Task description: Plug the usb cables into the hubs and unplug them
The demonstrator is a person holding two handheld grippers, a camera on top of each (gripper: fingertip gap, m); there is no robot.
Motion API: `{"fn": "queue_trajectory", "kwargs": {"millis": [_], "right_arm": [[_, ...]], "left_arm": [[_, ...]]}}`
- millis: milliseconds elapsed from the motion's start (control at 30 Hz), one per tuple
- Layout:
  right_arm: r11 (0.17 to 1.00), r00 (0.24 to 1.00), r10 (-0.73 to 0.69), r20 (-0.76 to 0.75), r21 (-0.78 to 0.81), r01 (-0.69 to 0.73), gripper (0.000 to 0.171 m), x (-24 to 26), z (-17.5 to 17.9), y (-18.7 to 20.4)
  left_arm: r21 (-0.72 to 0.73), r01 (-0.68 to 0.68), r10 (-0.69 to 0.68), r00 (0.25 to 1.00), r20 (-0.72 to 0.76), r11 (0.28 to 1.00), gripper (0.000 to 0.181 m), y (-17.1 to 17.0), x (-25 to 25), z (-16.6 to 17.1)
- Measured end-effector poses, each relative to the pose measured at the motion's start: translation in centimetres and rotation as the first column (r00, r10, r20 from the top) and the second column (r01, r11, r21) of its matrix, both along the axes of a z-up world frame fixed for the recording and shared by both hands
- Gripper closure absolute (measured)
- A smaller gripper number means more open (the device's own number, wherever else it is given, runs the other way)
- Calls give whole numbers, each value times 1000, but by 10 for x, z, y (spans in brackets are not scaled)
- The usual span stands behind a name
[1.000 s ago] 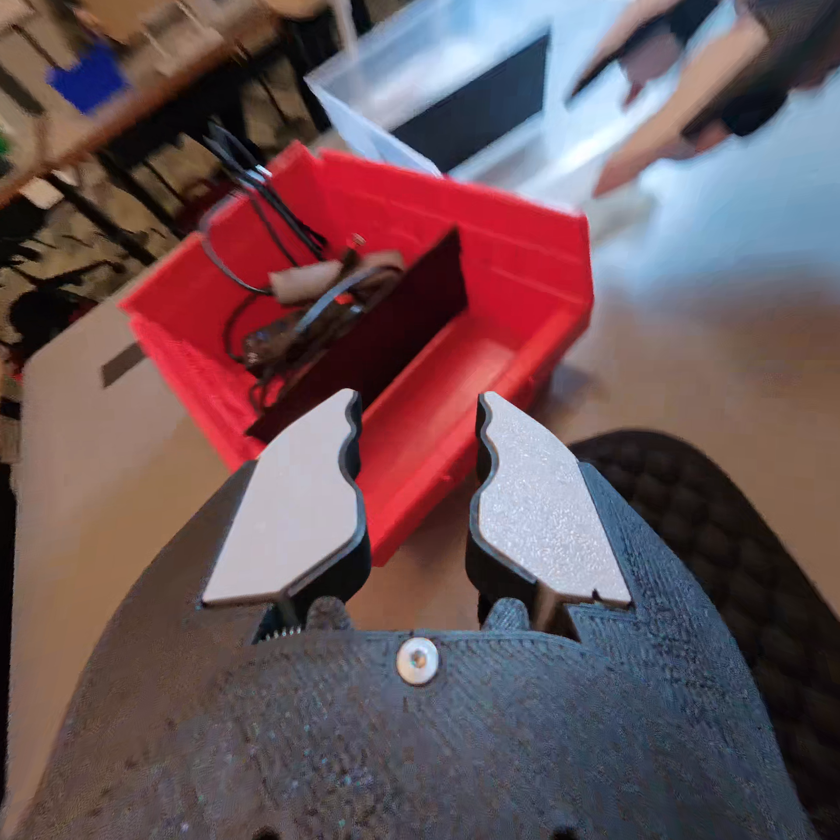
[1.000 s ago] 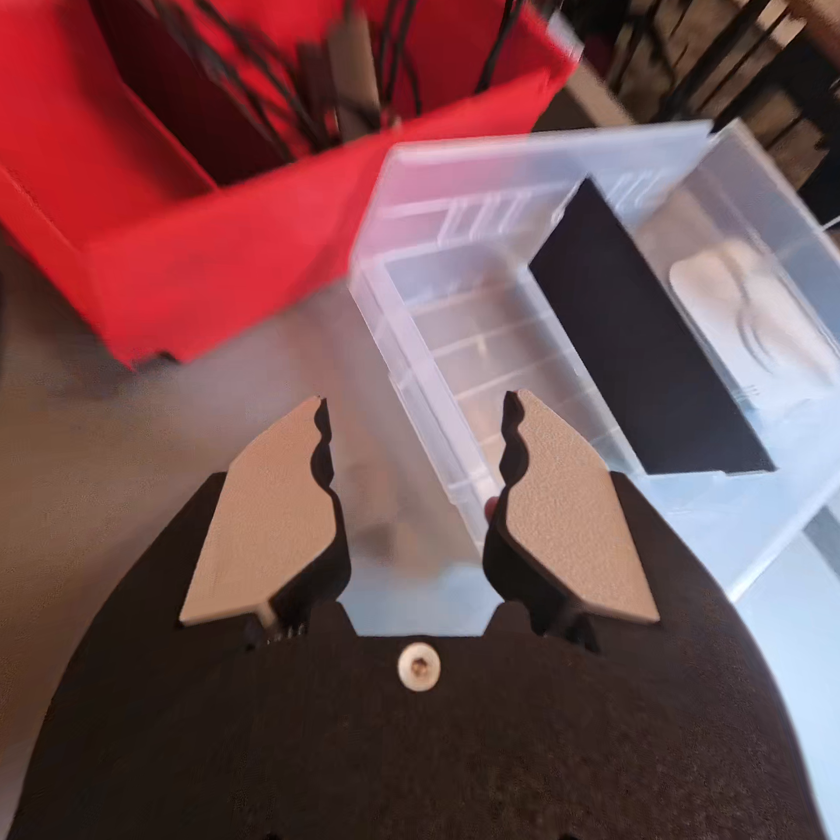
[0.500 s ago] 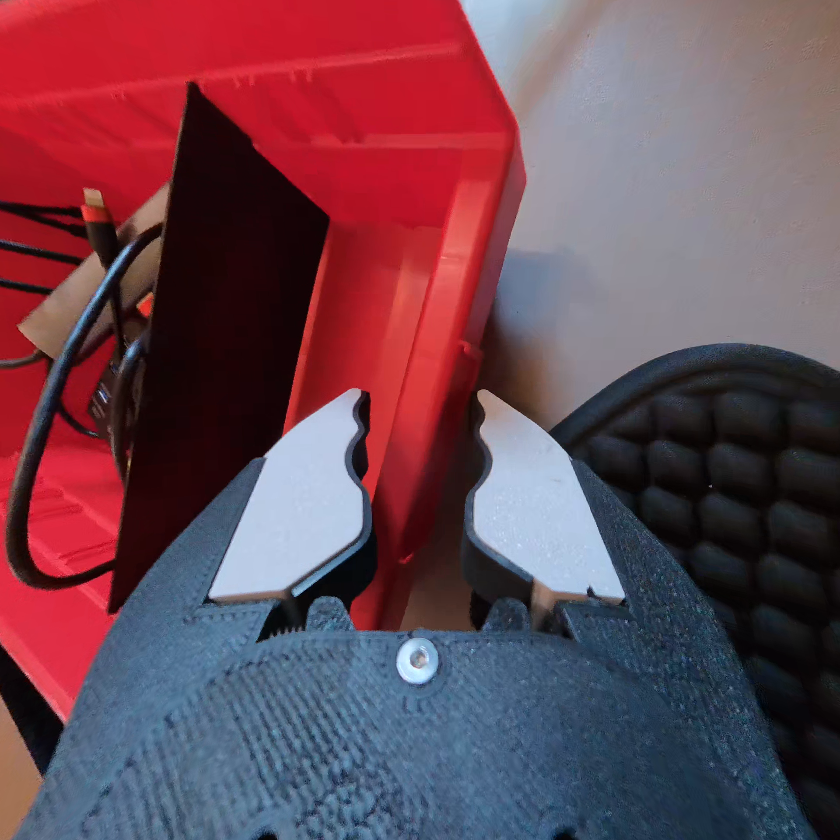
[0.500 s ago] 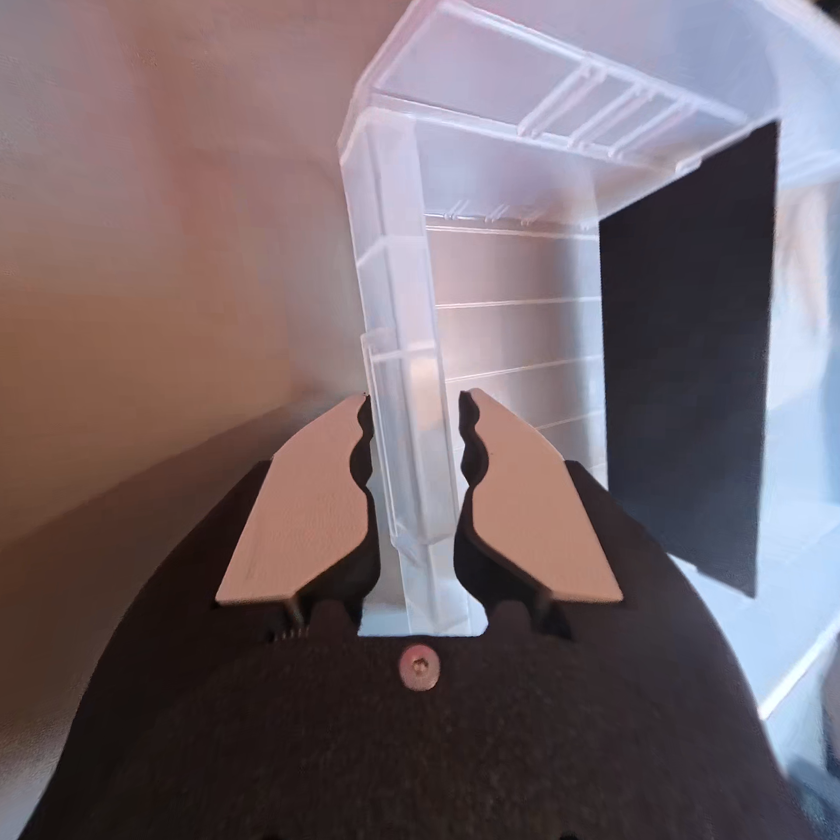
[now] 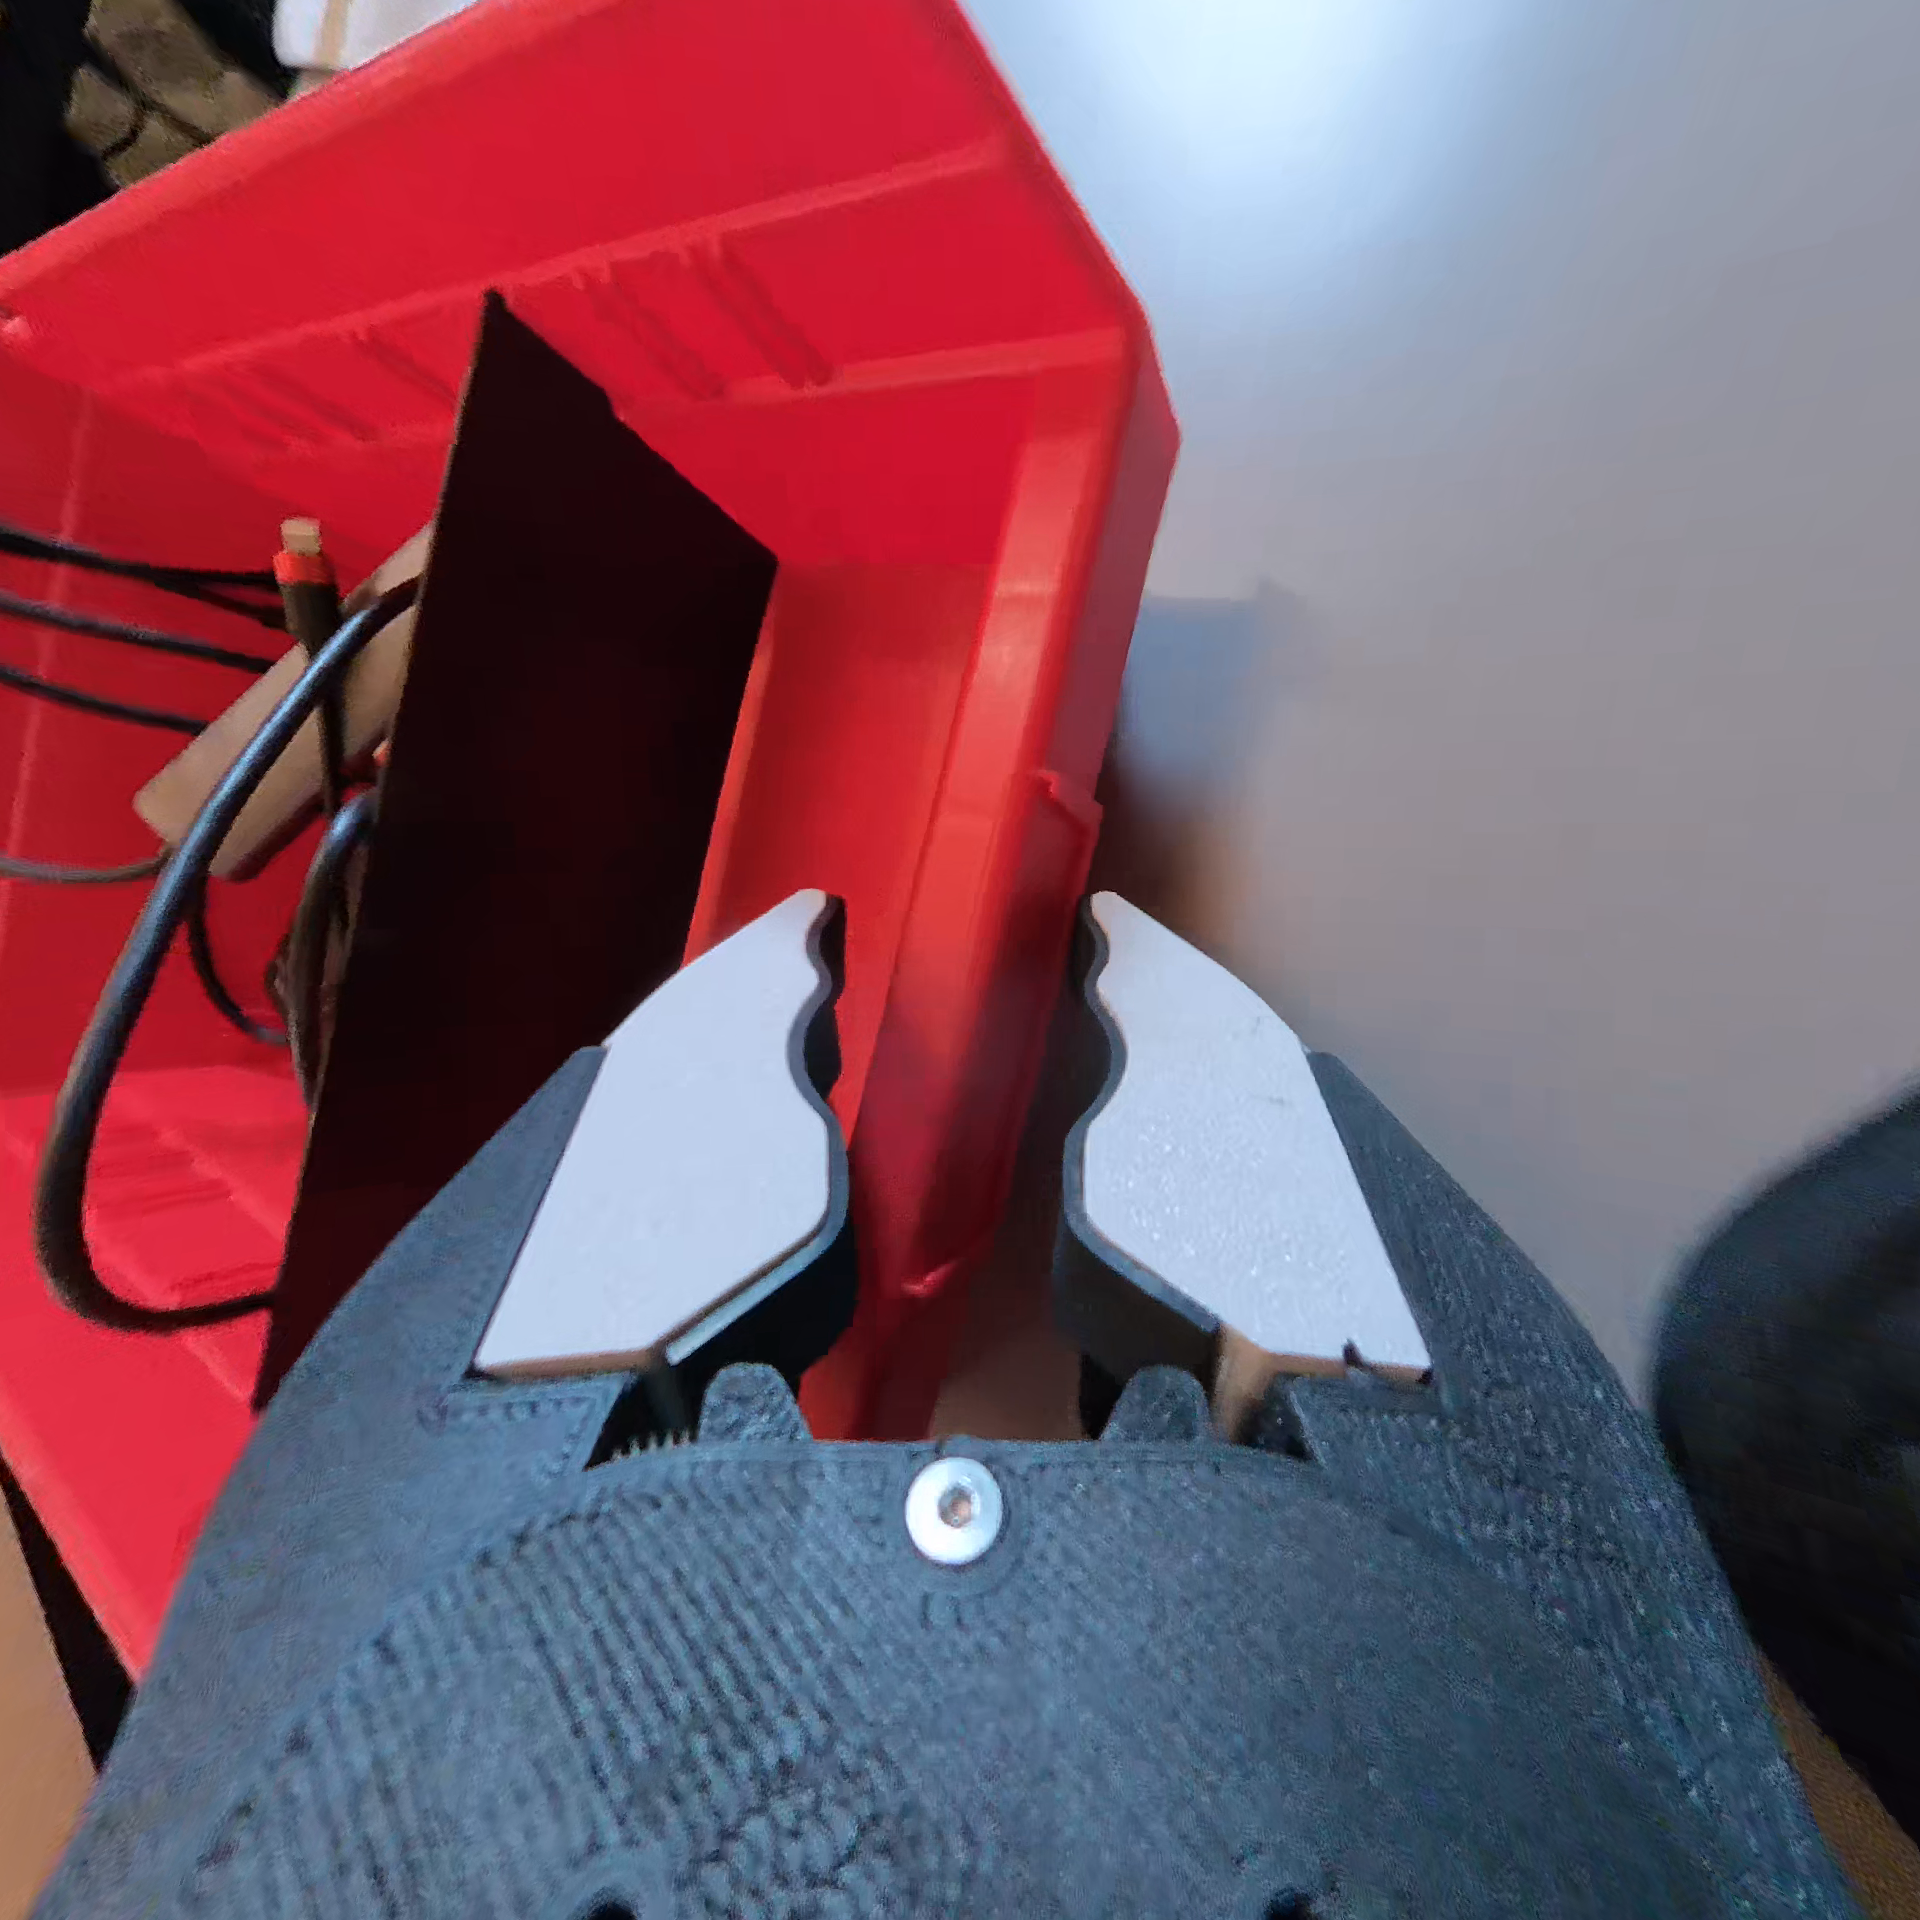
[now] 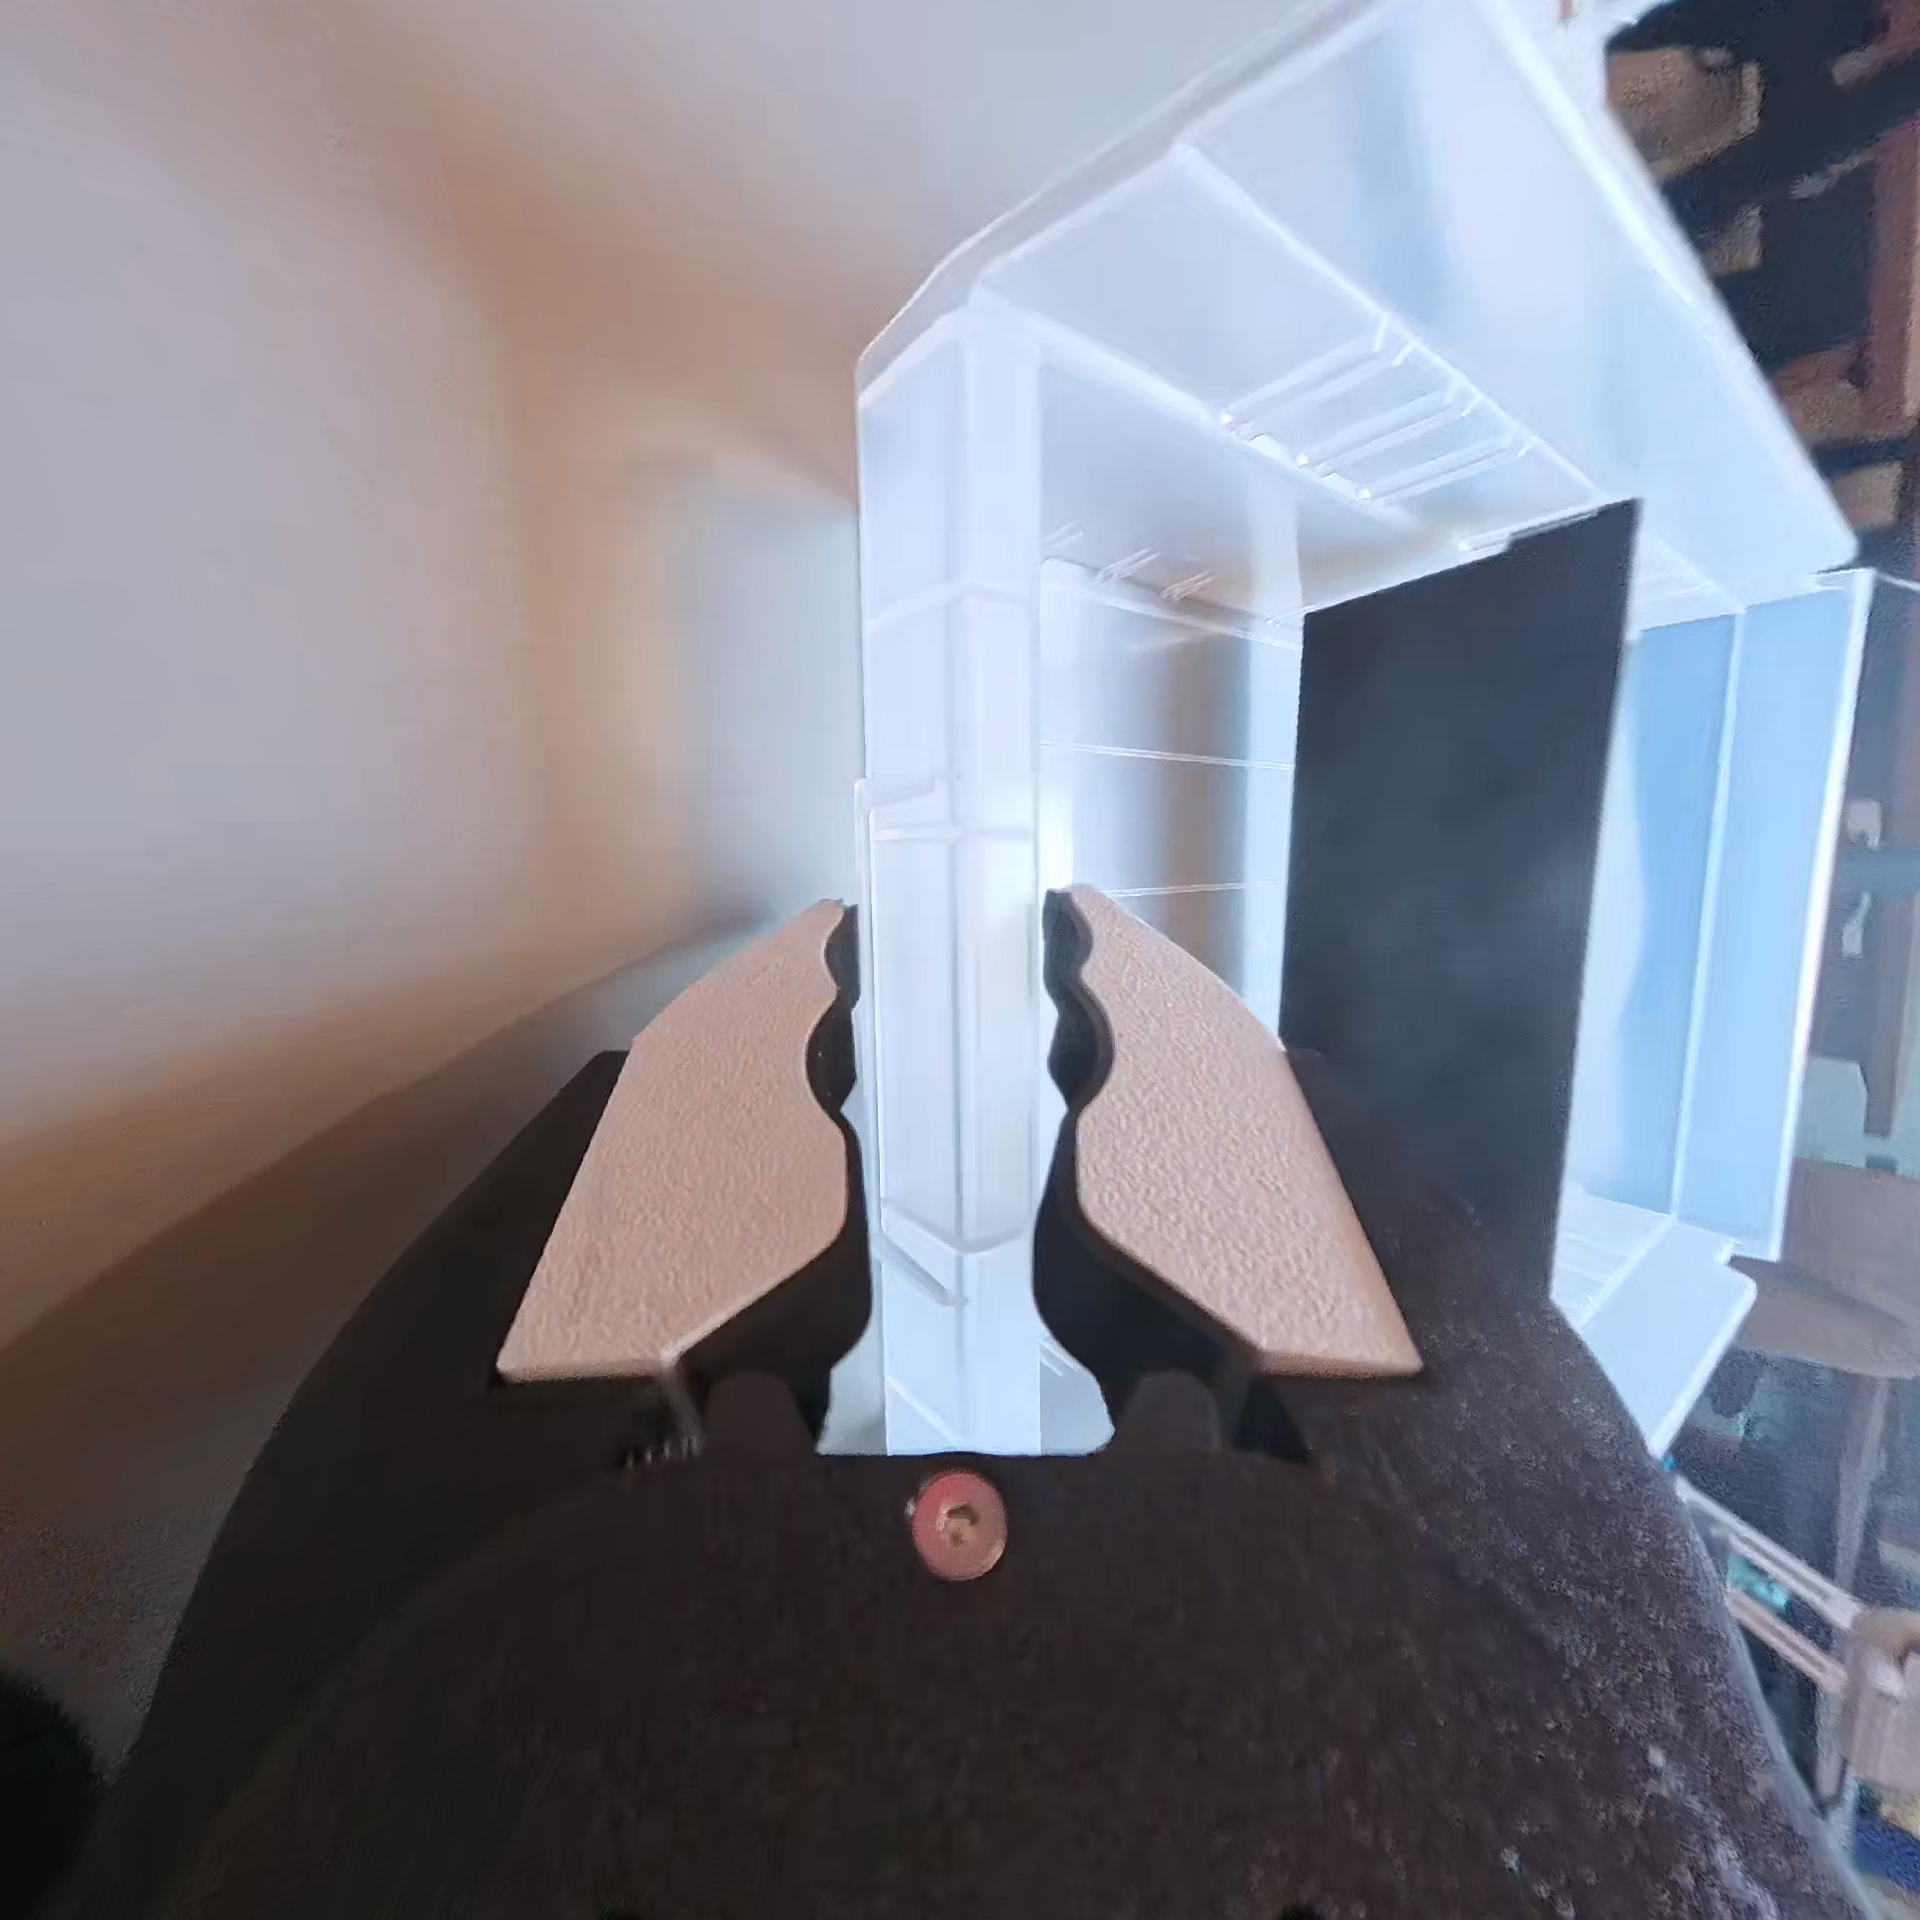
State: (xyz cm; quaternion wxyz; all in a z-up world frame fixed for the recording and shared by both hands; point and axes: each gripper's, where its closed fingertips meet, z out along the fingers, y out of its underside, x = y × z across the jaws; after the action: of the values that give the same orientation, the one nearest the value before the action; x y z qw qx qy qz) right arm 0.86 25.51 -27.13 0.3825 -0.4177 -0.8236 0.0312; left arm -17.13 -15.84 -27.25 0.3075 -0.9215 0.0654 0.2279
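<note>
A red bin (image 5: 977, 540) holds black USB cables (image 5: 135, 987), a grey-brown hub (image 5: 301, 727) and a red-tipped plug (image 5: 301, 571) in its left compartment, behind a black divider (image 5: 540, 779). My left gripper (image 5: 961, 925) straddles the bin's right wall, one finger inside and one outside, closed against it. In the right wrist view, my right gripper (image 6: 951, 914) is shut on the left wall of a clear plastic bin (image 6: 951, 623), which has its own black divider (image 6: 1444, 883). What lies behind that divider is hidden.
A black bumpy pad (image 5: 1818, 1403) lies on the table to the right of the red bin. The pale tabletop (image 5: 1507, 520) stretches beyond the red bin and to the left of the clear bin (image 6: 312, 520). Dark clutter (image 6: 1787, 208) shows behind the clear bin. My right fingertips sit around 45 centimeters from my left ones.
Both grippers came down from above the bins onto their walls and narrowed. In the last half second both views shifted slightly, and background clutter now shows behind the clear bin.
</note>
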Motion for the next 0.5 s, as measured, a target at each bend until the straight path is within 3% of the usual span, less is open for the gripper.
{"fn": "queue_trajectory", "kwargs": {"millis": [100,200,367,500], "right_arm": [[989,991,-33,-132,-146,13,126,-9,26,-12],[922,959,-64,-274,-385,-48,127,-11,55,-46],[753,904,-133,-406,-635,-175,128,-15,81,-91],[702,876,-145,-460,-672,-237,134,-23,71,-108]], "left_arm": [[16,-140,140,990,4,990,128,-6,-27,6],[206,-177,161,983,92,963,141,2,-25,44],[411,-422,325,901,286,808,144,-1,-79,118],[334,-650,534,756,379,683,145,-12,-164,125]]}}
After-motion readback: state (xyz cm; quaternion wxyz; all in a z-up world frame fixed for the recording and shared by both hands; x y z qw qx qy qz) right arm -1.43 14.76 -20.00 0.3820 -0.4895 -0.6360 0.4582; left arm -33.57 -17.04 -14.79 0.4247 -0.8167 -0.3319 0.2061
